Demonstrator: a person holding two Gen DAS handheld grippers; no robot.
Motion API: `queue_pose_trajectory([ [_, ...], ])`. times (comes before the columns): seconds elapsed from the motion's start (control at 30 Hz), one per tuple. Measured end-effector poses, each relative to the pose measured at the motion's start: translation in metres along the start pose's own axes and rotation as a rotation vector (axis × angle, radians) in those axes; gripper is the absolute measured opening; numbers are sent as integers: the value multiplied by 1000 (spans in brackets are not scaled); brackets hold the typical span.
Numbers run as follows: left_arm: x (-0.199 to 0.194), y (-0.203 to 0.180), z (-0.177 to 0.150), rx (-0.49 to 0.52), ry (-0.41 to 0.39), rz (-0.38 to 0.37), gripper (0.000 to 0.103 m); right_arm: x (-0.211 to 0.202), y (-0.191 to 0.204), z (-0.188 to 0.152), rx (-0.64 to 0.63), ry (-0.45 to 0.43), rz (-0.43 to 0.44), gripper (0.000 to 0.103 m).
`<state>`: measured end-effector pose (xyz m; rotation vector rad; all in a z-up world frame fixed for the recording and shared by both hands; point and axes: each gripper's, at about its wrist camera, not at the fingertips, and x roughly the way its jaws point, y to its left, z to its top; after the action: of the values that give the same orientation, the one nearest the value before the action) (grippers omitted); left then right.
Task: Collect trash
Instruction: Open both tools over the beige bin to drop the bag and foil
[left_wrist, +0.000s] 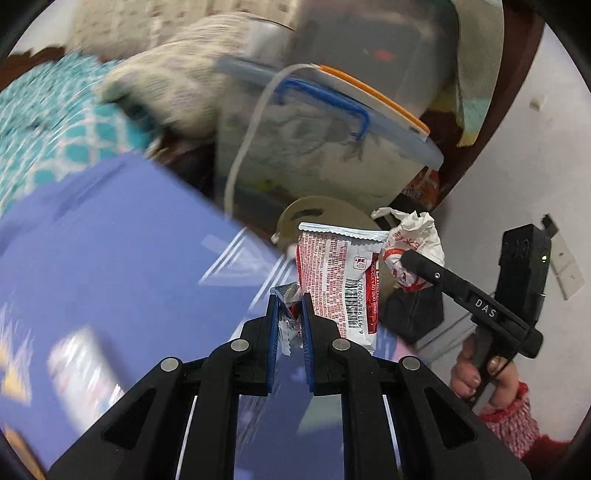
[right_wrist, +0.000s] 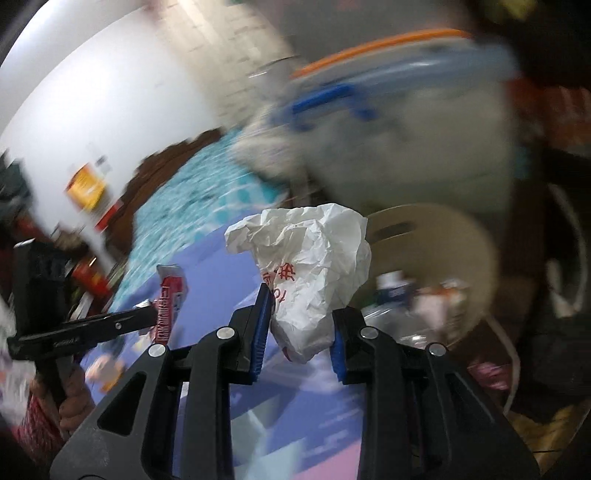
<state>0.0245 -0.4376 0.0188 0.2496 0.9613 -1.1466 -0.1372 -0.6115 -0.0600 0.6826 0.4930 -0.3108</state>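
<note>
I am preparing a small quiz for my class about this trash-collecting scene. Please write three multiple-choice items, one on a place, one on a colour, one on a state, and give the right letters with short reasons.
1. Where is the beige bin with the slotted rim?
A. beyond the held trash, under the clear storage box
B. on the teal bedspread
C. hanging on the wall

2. What colour is the print on the snack wrapper?
A. green
B. red
C. yellow

3. What is the state of the right hand-held gripper?
A. wide open and empty
B. shut on a crumpled white plastic bag
C. shut on a bottle

Key: 1 A, the bin shows behind the bag, below the storage box. 2 B, the snack wrapper in the left hand-held gripper has red print. 3 B, the right hand-held gripper presses the plastic bag.
</note>
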Motion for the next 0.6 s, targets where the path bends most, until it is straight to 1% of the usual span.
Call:
queue_pose_trajectory([
  [0.07, 33, -16, 25, 23, 20, 12, 11, 8, -26, 13, 54, 7, -38, 34],
  [0.1, 57, -25, 39, 32, 37, 24, 11, 13, -39, 17, 75, 13, -56, 38],
  [0.13, 70, -29, 44, 36, 47, 34, 14, 19, -47, 19, 87, 22, -65, 42],
  [0.17, 85, -33, 50, 42, 62, 51, 22, 27, -56, 21, 102, 39, -67, 62],
  [0.2, 104, -37, 55, 47, 91, 83, 45, 33, -65, 22, 122, 61, -69, 83],
  [0.23, 118, -39, 56, 43, 109, 116, 56, 38, -70, 22, 141, 68, -75, 83],
  [0.27, 129, -39, 56, 35, 122, 136, 54, 41, -74, 22, 157, 68, -78, 83],
  [0.3, 131, -37, 55, 27, 132, 135, 50, 41, -76, 23, 164, 62, -82, 83],
  [0.33, 130, -33, 53, 13, 136, 123, 50, 38, -75, 23, 164, 47, -87, 82],
  [0.37, 123, -28, 49, -8, 125, 97, 50, 29, -72, 22, 160, 10, -80, 81],
  [0.43, 107, -19, 42, -14, 98, 90, 50, 16, -63, 20, 153, -40, -58, 81],
  [0.47, 92, -13, 34, -17, 75, 84, 50, 12, -61, 18, 151, -51, -49, 81],
  [0.53, 69, -1, 21, -24, 47, 78, 50, 5, -49, 16, 153, -63, -5, 80],
  [0.6, 39, 12, -4, -27, 18, 84, 50, 1, -29, 8, 145, -49, 62, 78],
])
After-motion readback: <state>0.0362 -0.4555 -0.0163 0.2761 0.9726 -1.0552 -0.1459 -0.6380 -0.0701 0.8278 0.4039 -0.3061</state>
